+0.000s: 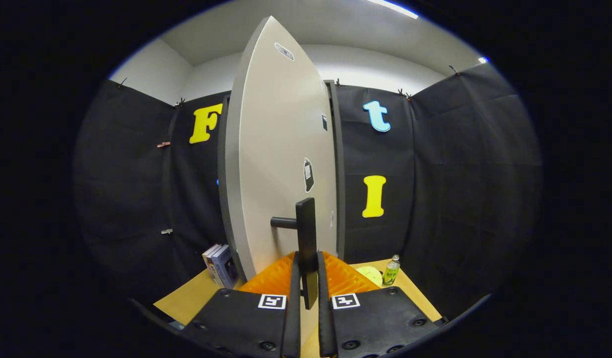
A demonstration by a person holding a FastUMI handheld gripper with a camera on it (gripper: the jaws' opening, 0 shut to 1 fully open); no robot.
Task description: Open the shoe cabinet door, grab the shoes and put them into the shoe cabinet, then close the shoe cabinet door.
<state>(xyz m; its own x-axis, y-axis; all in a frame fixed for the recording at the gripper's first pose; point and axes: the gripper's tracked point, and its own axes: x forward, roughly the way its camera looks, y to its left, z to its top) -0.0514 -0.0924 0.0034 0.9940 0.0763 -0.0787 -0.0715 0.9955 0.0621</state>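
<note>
Both fingers of the gripper point(308, 278) pinch the dark handle point(306, 238) of the shoe cabinet door point(281, 164), which stands ajar and hides the cabinet's inside; books point(220, 265) sit partly behind it.

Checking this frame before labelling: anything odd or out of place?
Nothing stands out. The claw is shut on the upright door handle, and the cabinet door looks undamaged. The bottle stands upright; books lean by the door.
</note>
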